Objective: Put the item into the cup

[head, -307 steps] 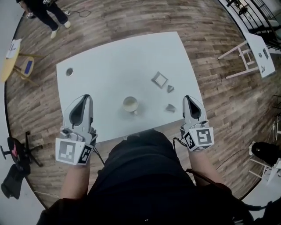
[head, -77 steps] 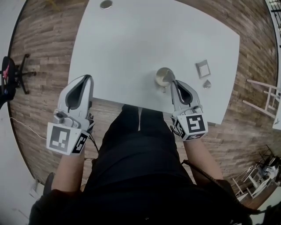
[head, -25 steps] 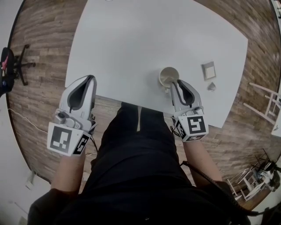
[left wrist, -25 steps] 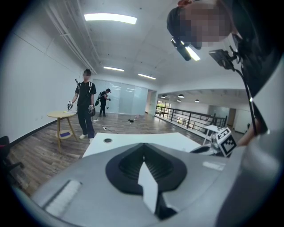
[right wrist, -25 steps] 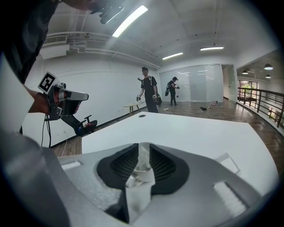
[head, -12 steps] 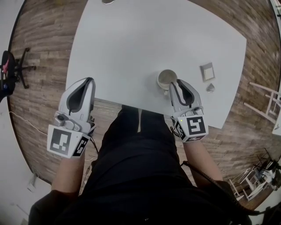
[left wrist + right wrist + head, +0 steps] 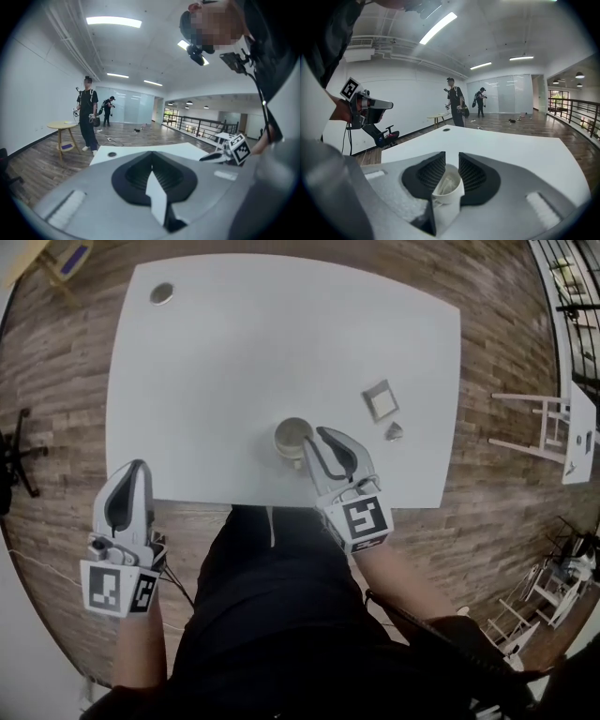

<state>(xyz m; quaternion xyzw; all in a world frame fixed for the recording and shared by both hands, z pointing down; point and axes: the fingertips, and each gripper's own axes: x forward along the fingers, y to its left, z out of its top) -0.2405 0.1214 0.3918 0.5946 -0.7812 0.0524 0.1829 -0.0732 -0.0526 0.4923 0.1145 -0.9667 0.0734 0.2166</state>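
Tabletop (image 7: 234, 362): white, lying over a wood-plank floor; the person is standing at its near edge.
Cup (image 7: 278, 439): pale, standing upright near the middle of the near edge, a little in from it.
Item (image 7: 444, 183): a pale piece is lying inside the cup (image 7: 461, 190), below the rim; the head view is showing only a light interior, too small to make out.
Right tongs (image 7: 307, 442): reaching in over the near edge, tips sitting just beside the cup's right rim. In the right gripper view the right tongs (image 7: 451, 159) are standing a narrow gap apart, bare tabletop showing between the tips and the cup's mouth showing just under them. Whether the pads are touching the rim, I cannot tell.
Left tongs (image 7: 139, 467): hanging by the near-left corner, well apart from the cup. In the left gripper view the left tongs (image 7: 150, 161) are pressing together with nothing between them.
Square frame piece (image 7: 380, 400): lying flat toward the right edge, apart from the cup.
Small grey piece (image 7: 394, 432): lying just nearer than the square frame piece.
Round disc (image 7: 161, 293): sitting at the far-left corner.
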